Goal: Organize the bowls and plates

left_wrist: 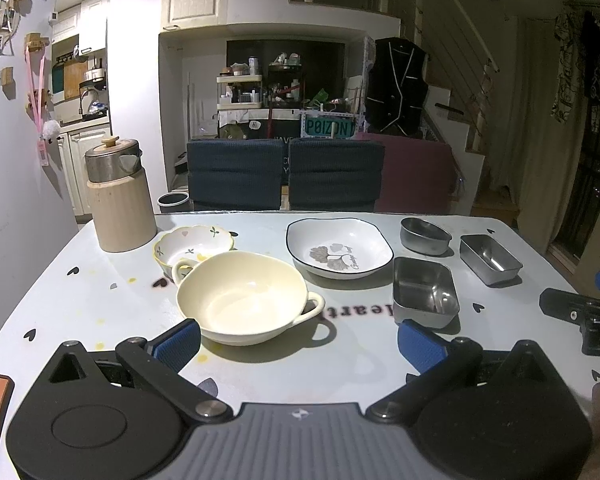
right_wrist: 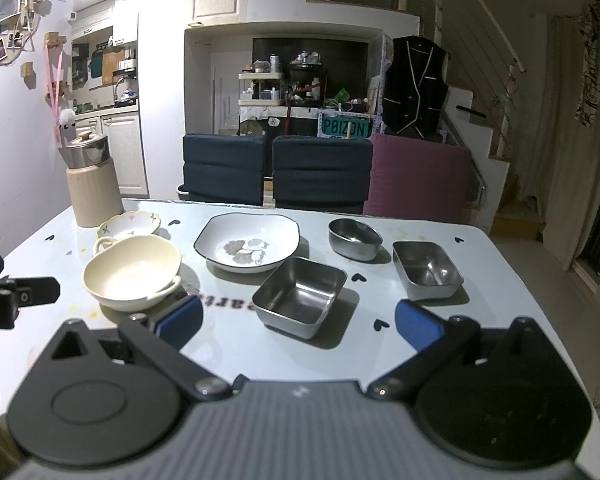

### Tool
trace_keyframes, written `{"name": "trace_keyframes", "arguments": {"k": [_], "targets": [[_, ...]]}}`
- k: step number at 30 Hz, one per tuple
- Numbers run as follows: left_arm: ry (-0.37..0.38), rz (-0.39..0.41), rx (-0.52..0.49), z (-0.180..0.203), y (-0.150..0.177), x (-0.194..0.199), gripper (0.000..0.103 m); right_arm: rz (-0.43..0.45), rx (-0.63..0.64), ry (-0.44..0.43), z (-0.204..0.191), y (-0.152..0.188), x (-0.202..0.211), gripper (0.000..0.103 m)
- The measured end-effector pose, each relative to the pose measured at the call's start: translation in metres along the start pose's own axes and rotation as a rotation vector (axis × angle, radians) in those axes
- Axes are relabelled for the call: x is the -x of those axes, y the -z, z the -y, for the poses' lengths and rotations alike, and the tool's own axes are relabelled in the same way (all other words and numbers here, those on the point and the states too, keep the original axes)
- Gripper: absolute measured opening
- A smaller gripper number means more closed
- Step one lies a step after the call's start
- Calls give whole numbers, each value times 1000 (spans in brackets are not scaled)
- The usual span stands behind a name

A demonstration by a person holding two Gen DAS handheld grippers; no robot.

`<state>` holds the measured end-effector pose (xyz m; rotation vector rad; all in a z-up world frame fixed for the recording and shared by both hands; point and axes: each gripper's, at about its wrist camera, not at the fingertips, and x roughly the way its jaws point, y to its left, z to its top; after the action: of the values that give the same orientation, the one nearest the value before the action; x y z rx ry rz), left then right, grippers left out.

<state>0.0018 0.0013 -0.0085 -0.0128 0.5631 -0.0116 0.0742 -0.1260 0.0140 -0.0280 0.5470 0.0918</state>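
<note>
Both grippers, left gripper and right gripper, hover with jaws released, grasping nothing. Just ahead of the left jaws sits the cream bowl on the surface; the square steel dish lies between the right jaws' tips.

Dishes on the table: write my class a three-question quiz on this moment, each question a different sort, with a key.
1. True or false: the cream two-handled bowl holds food.
2. How many steel containers stand on the table?
3. Which lies nearest the open right gripper: A the square steel container, B the scalloped flower bowl, C the leaf-print plate?

Key
1. False: it is empty.
2. Three: the square one, the oval steel bowl and the rectangular steel container.
3. A.
</note>
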Motion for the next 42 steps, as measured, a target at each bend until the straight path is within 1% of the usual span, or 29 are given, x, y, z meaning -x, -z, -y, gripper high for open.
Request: {"name": "trace_keyframes", "arguments": {"k": [42], "targets": [[2,-5,6,-1,2,0,103,-6,0,1,-1,1,-1,103]]}}
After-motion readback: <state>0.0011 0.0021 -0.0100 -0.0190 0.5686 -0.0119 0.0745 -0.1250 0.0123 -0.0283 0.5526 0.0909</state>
